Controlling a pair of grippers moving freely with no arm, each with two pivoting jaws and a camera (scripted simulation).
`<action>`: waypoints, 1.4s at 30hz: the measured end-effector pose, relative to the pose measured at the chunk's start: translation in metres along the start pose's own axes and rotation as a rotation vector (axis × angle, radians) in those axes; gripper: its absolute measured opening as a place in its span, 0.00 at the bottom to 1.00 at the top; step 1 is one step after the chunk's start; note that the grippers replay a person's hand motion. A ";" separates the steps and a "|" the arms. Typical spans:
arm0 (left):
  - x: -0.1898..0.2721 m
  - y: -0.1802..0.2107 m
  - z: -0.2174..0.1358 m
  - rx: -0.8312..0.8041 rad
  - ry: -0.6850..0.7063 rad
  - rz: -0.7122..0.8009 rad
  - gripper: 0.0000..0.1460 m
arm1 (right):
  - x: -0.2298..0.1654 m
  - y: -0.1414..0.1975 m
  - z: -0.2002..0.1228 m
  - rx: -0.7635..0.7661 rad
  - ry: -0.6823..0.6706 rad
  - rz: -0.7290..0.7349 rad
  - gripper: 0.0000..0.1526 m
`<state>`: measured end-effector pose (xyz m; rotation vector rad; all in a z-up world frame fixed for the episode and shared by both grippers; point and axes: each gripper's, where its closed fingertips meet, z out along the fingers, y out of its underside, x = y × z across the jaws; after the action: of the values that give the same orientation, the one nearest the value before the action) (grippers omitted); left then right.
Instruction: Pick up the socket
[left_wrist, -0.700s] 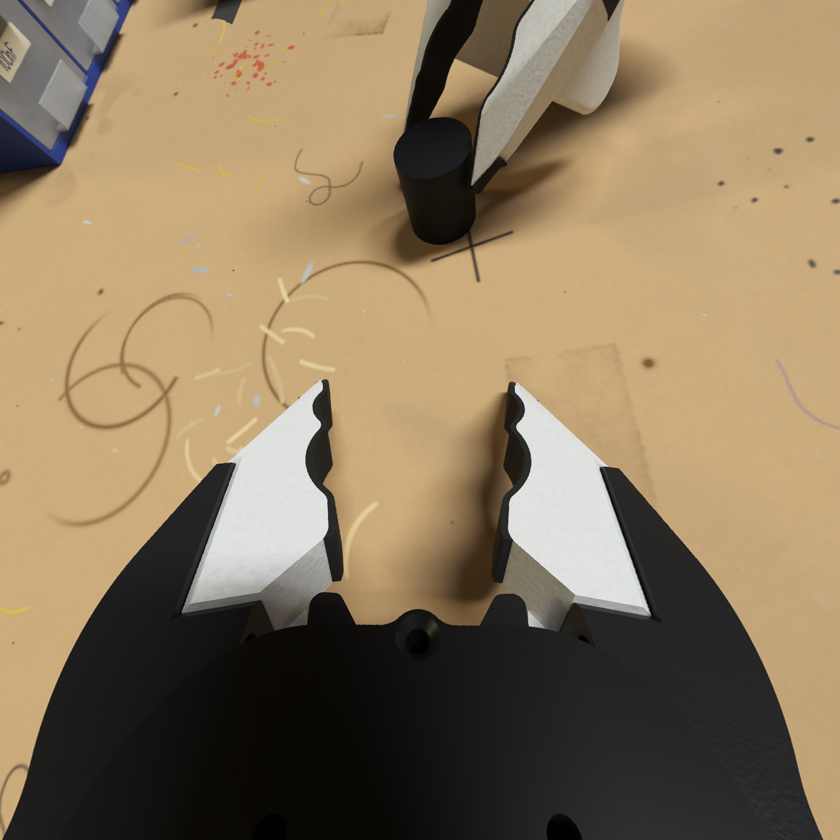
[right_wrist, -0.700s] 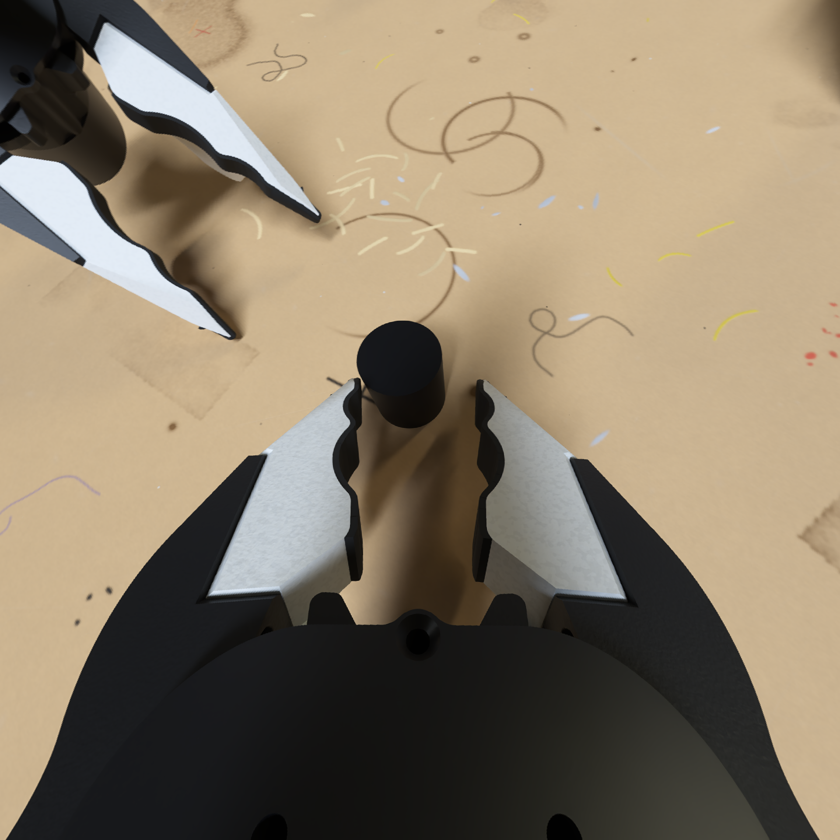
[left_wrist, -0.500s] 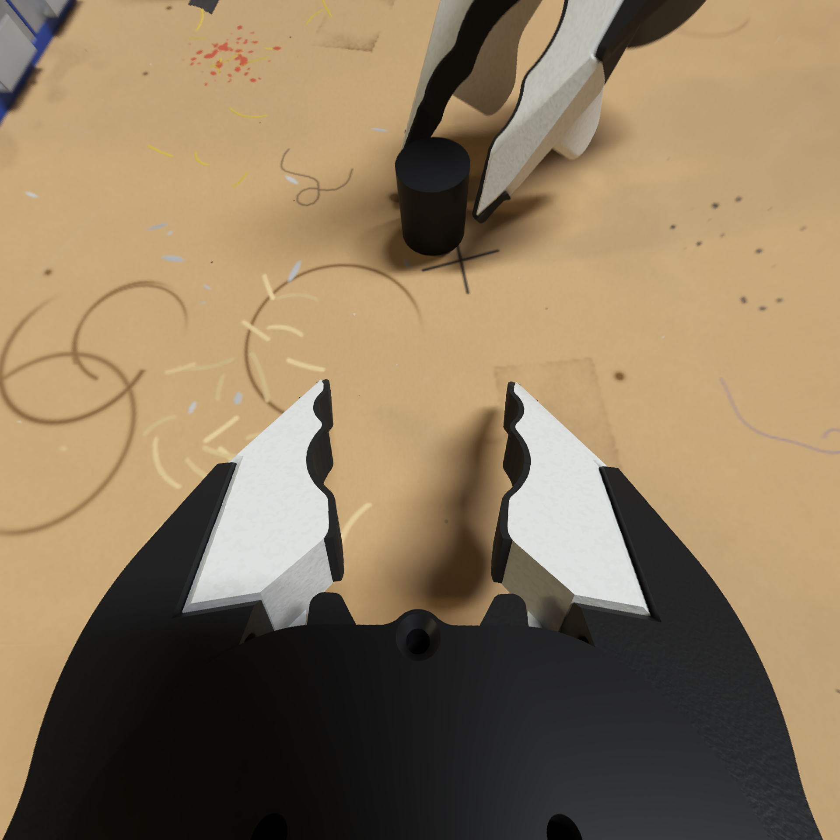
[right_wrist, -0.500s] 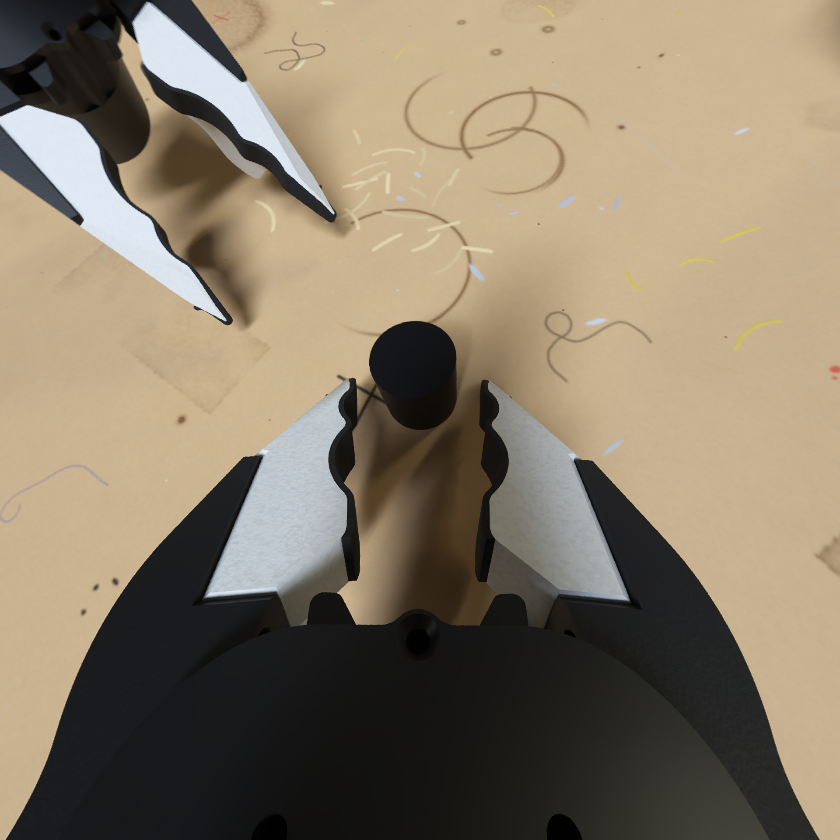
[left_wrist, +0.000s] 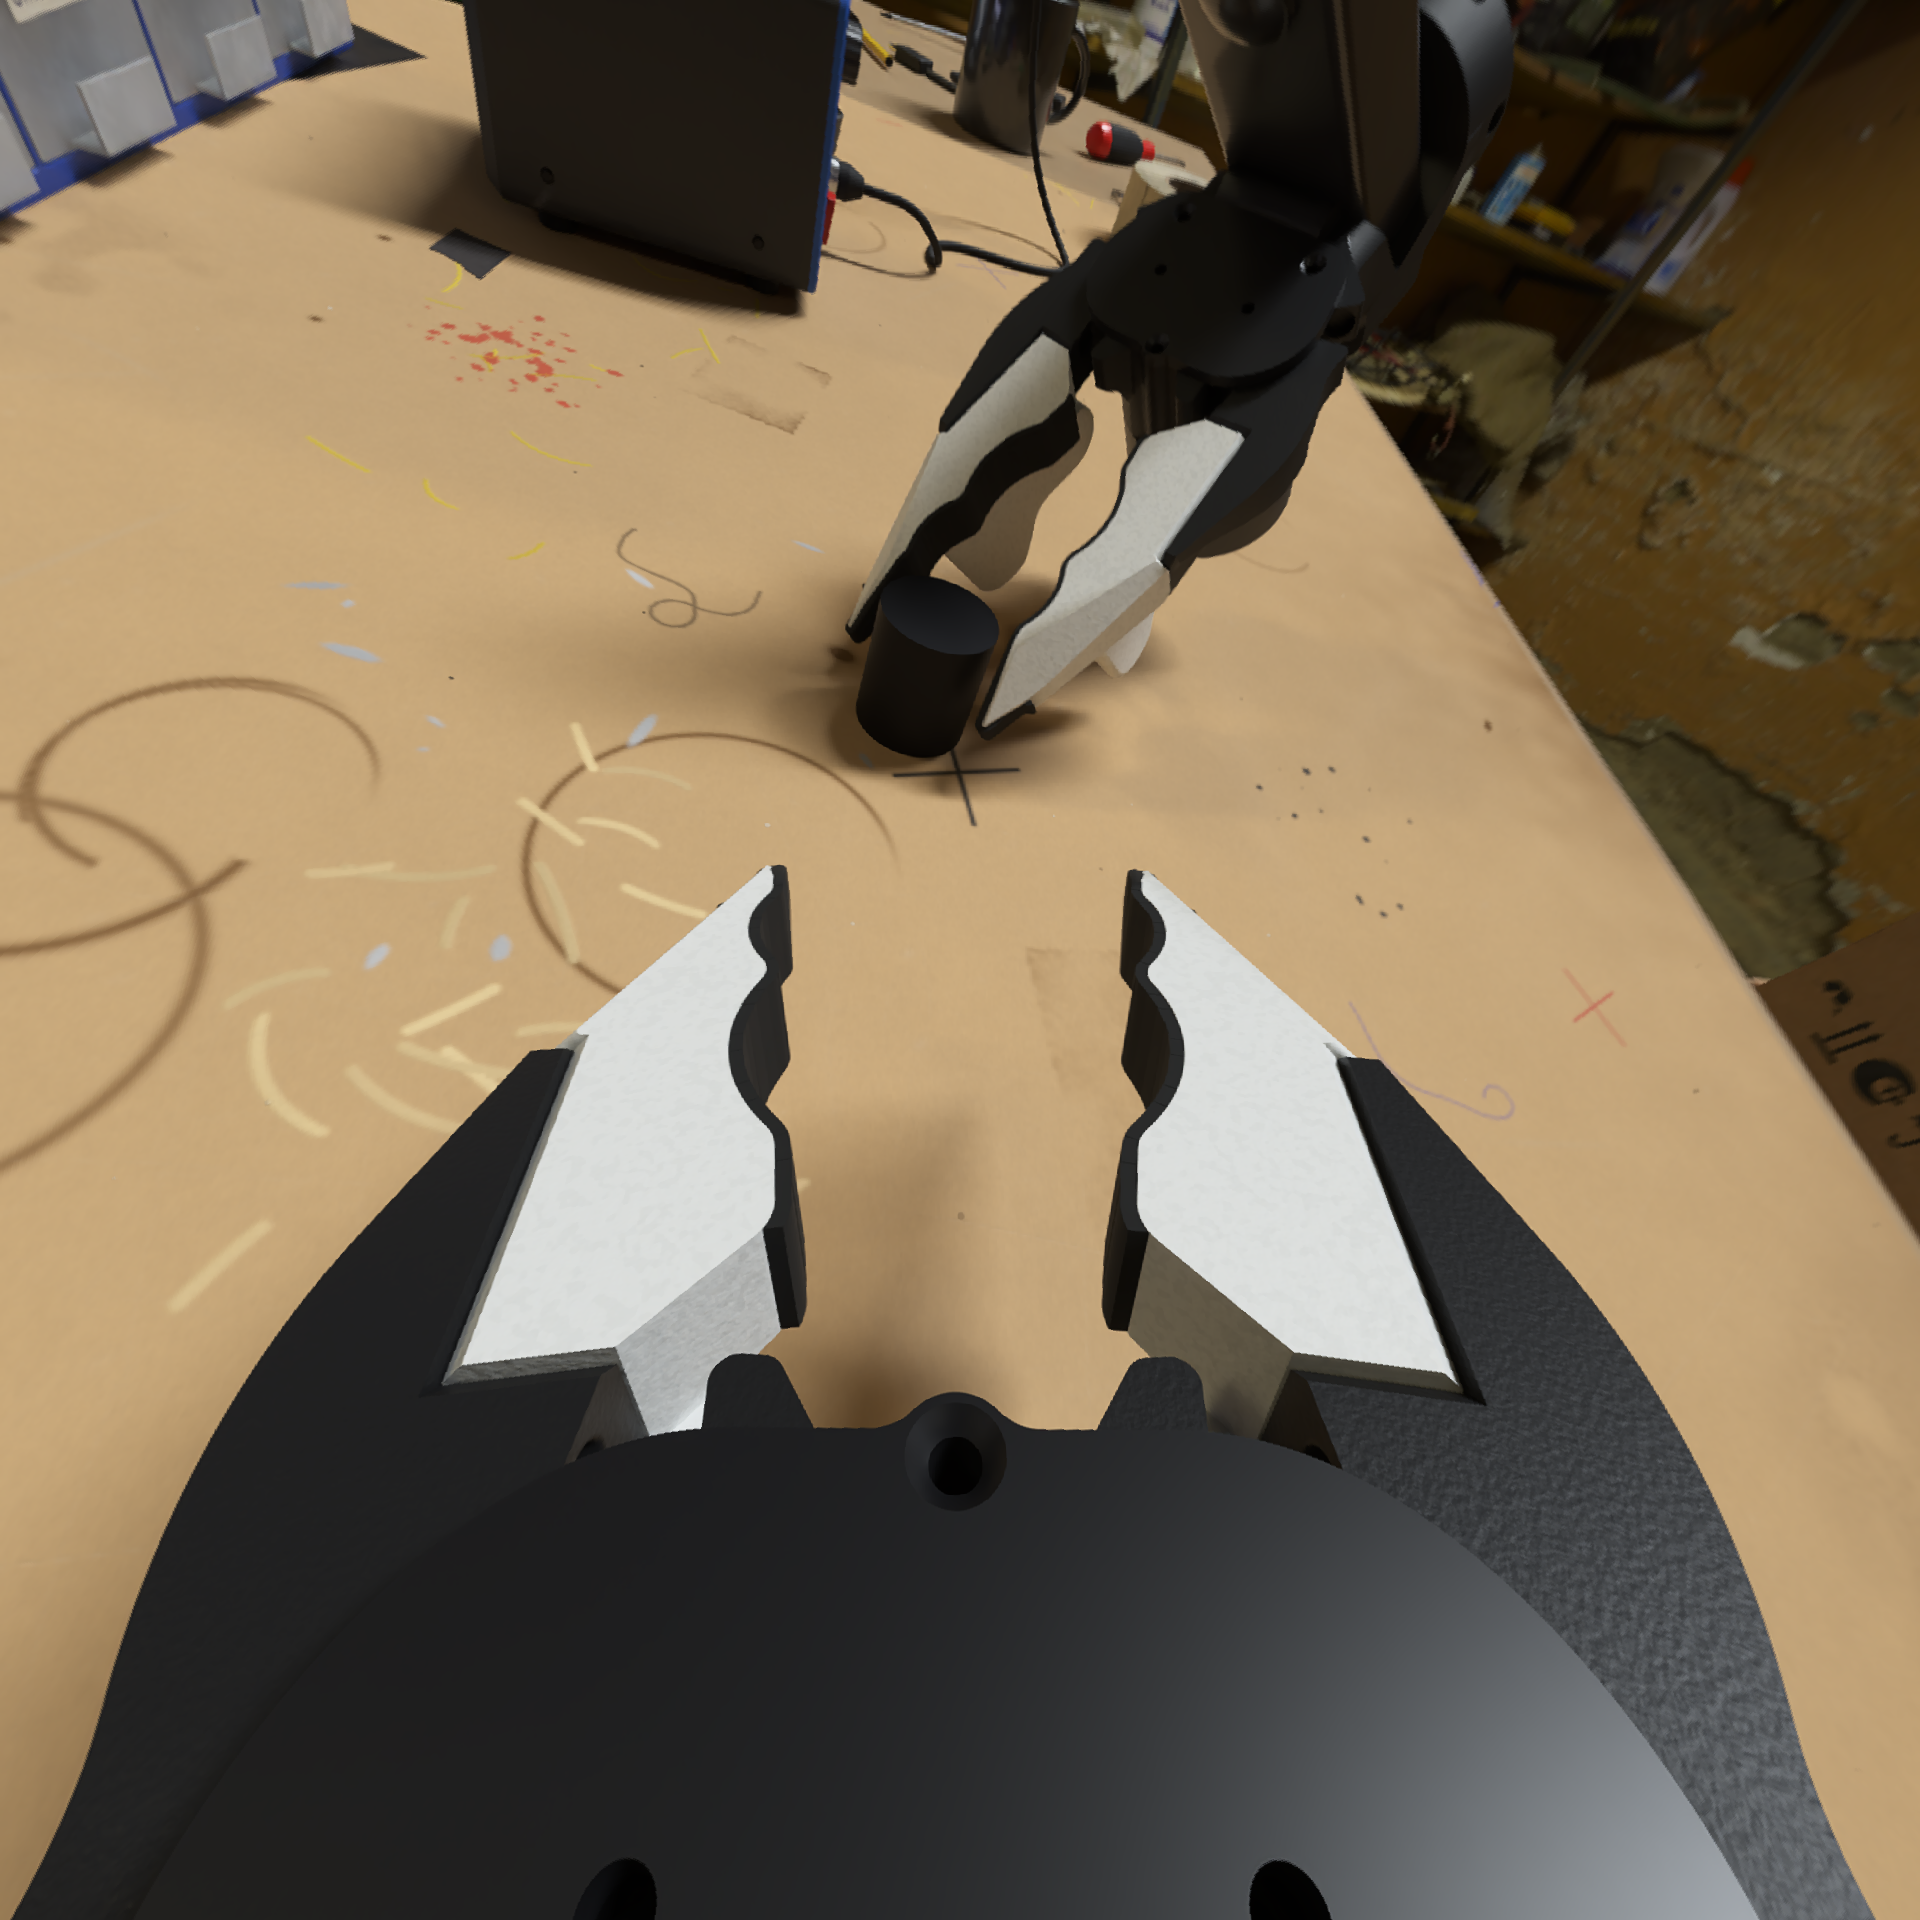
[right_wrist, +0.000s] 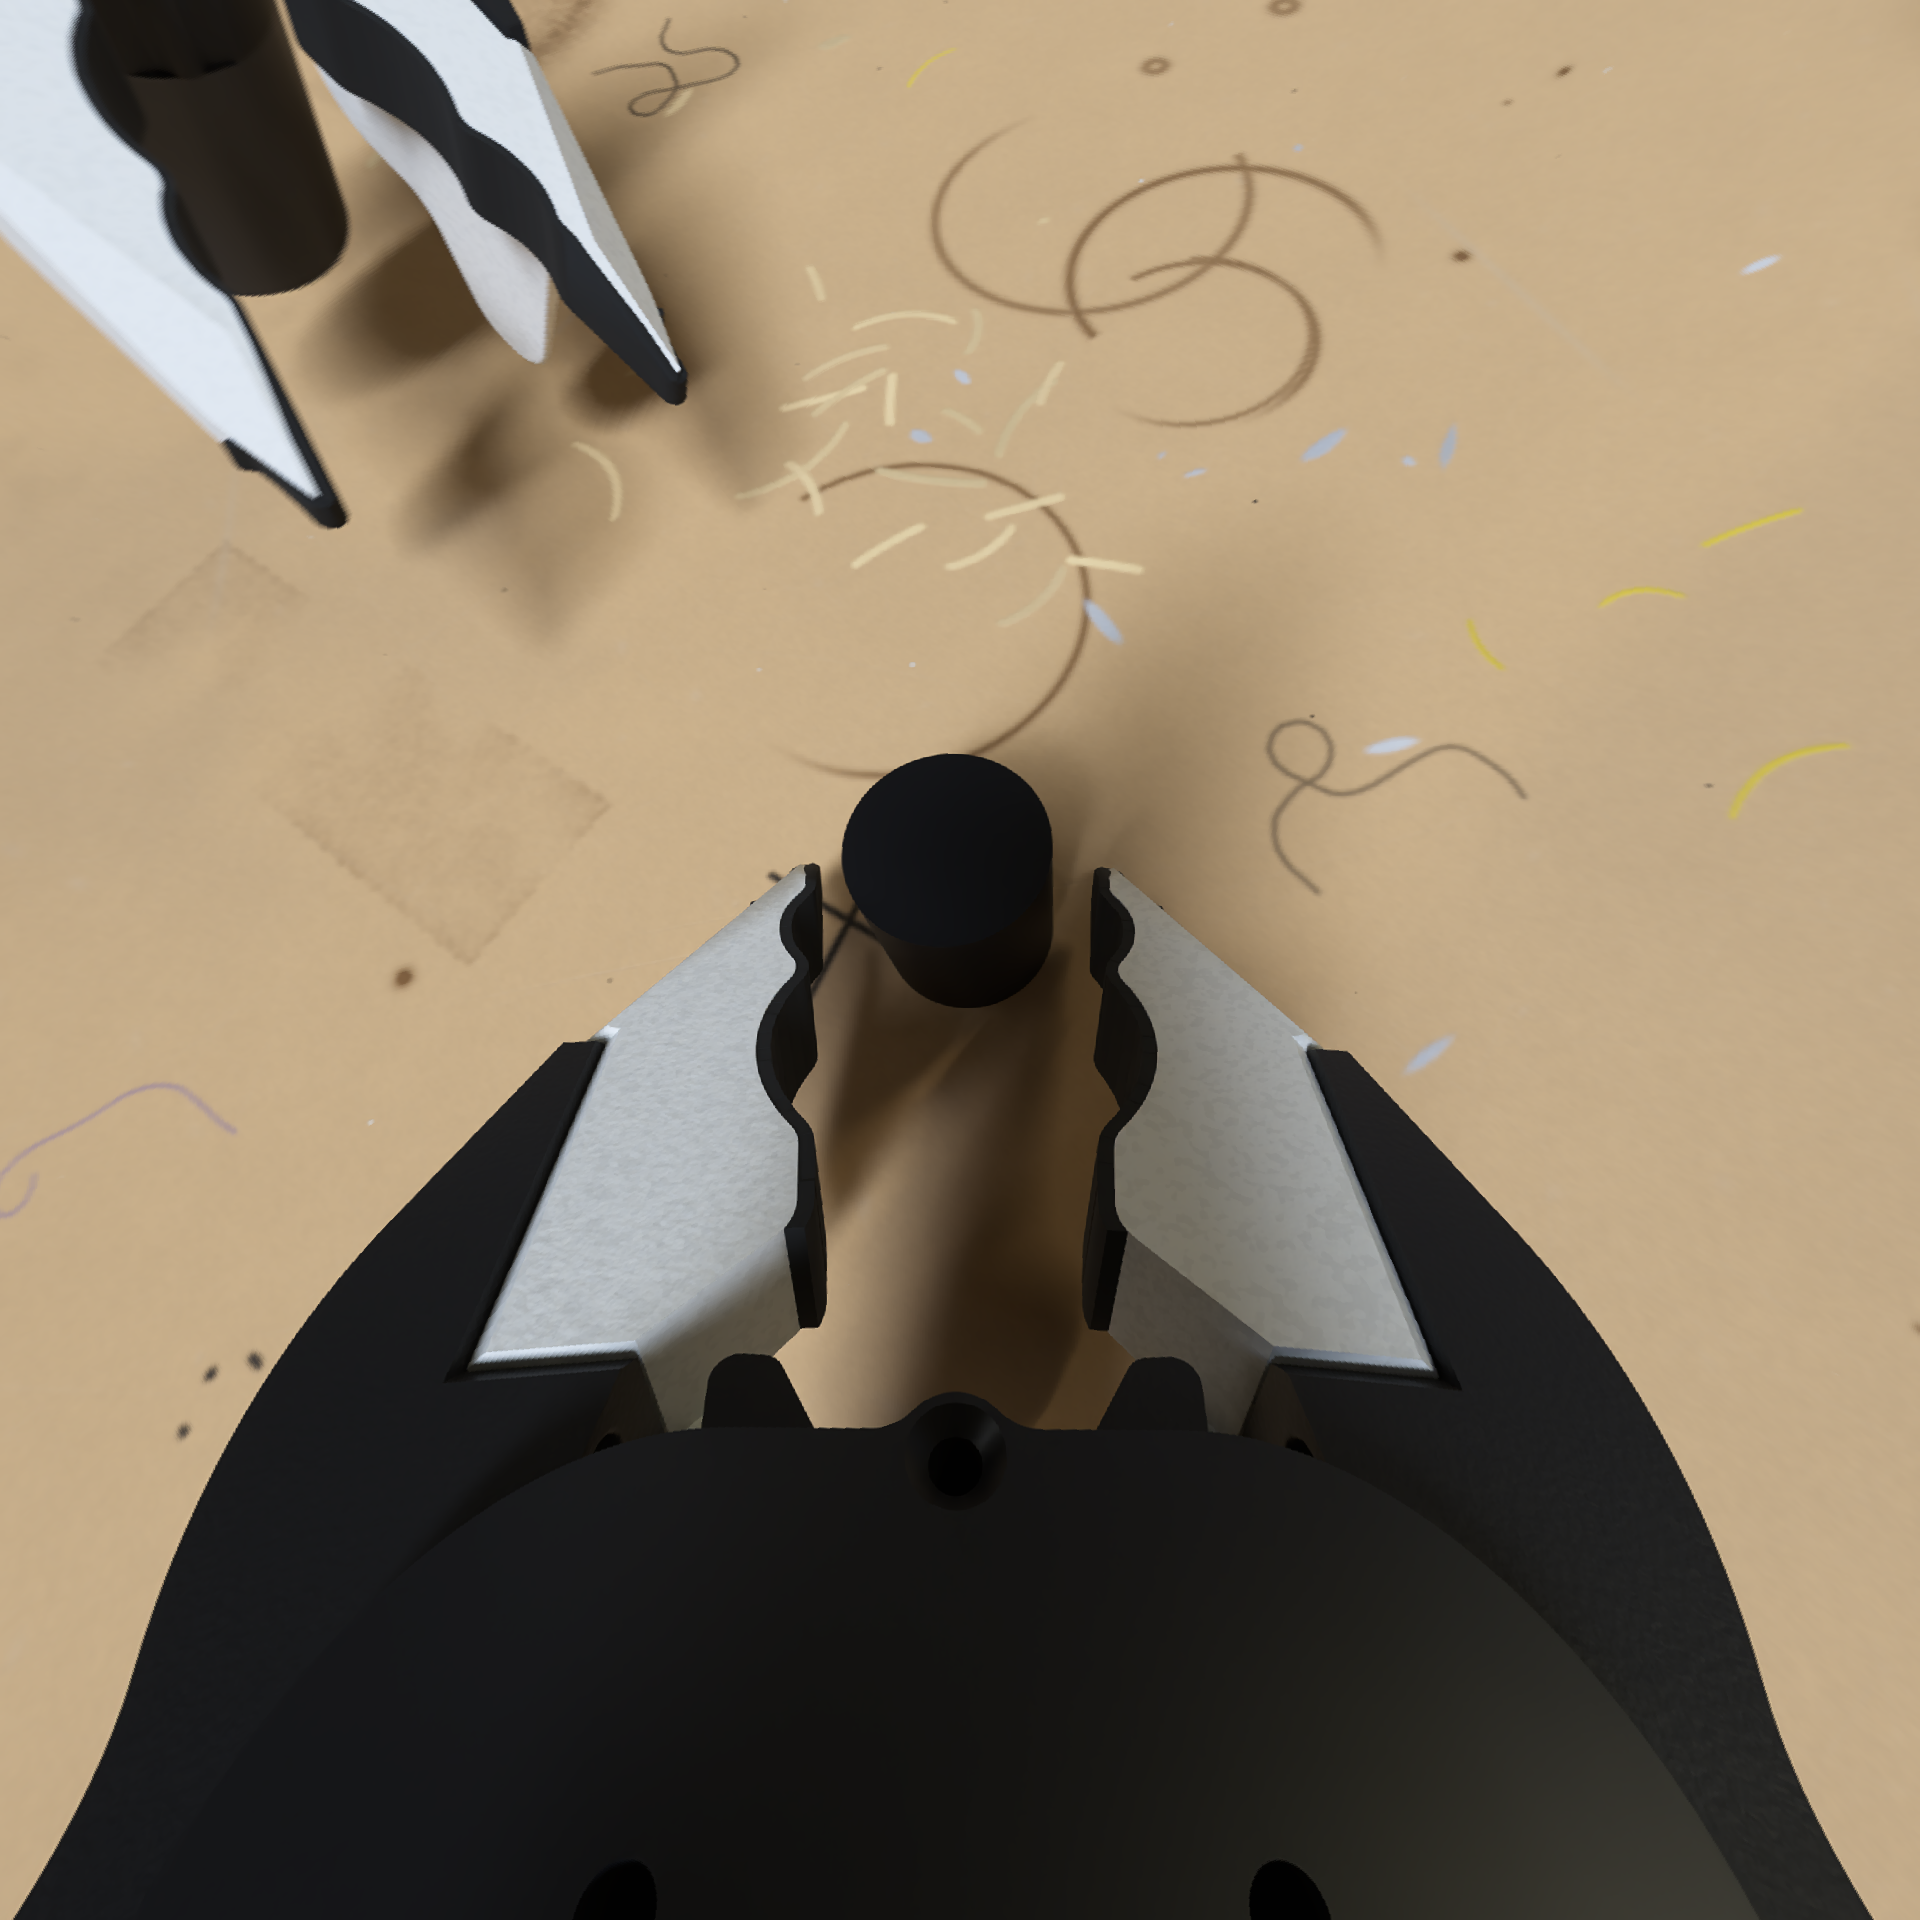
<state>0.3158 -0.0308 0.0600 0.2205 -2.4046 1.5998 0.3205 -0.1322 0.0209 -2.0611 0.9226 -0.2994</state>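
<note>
- Right gripper: jaws open, holding nothing; socket sits just ahead, between the 2 tips.
- Socket: upright on bench, axis vertical, near a pen cross.
- Left gripper: open, empty, well apart, so right is nearer.
- Socket is a matte black smooth cylinder; pads are scalloped.

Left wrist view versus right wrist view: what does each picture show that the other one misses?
Only the left wrist view shows the bench's far end: a dark equipment box, a blue drawer cabinet, a dark mug, red paint specks and the table edge.

Only the right wrist view looks nearly straight down on the socket's flat top, just ahead of the right gripper's open fingers.

Both show the black socket standing upright on the tan table, the right gripper straddling it, the open, empty left gripper and brown ring stains.
</note>
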 end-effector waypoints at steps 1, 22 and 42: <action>0.001 0.001 0.001 -0.007 -0.007 0.022 0.46 | 0.001 0.000 0.000 0.001 0.020 -0.008 0.34; -0.003 0.006 0.005 -0.049 -0.216 0.218 0.47 | -0.001 0.000 0.002 -0.007 0.024 -0.027 0.26; -0.021 0.023 0.016 -0.217 -0.190 0.117 0.53 | -0.012 -0.026 -0.001 0.150 -0.029 -0.361 0.25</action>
<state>0.3285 -0.0368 0.0280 0.2031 -2.7603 1.4039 0.3254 -0.1144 0.0432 -2.0782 0.4898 -0.5122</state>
